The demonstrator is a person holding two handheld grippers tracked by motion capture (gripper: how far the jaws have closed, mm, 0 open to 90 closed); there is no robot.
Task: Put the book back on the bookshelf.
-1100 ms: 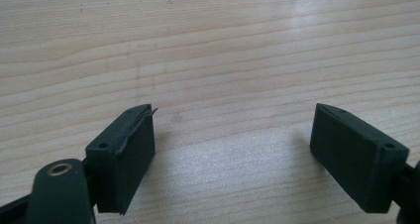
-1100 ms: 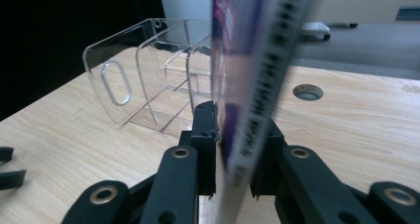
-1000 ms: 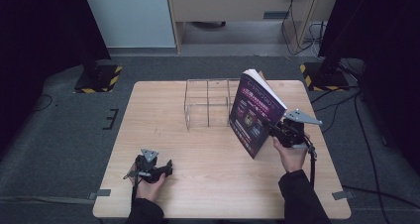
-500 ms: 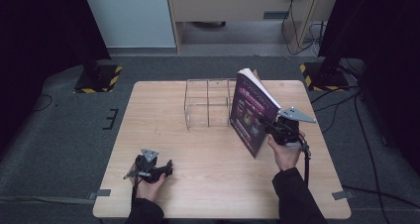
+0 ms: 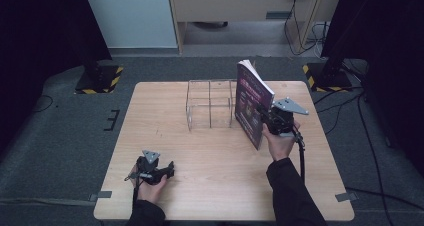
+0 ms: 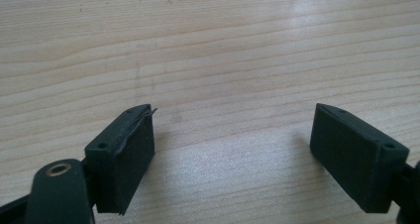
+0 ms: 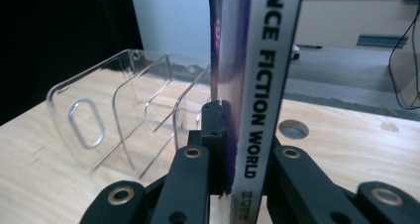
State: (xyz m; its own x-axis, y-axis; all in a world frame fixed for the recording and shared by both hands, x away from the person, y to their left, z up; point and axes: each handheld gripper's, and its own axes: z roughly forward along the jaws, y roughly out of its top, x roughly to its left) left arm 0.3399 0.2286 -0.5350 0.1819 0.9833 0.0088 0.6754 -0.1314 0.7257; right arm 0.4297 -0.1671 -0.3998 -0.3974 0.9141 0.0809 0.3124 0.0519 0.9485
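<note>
Clamping the spine of the thin, floppy magazine (image 5: 252, 102), the right gripper (image 5: 270, 120) holds it upright just right of the clear rack (image 5: 210, 105); the left gripper (image 5: 159, 170) rests open.

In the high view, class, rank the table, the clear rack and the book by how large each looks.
1. table
2. clear rack and book: they look about alike, and the book stands nearer the camera, so I leave them unranked.

Upright book (image 7: 262, 85) clamped in the right gripper (image 7: 236, 149), clear rack (image 7: 124, 120) beside.
</note>
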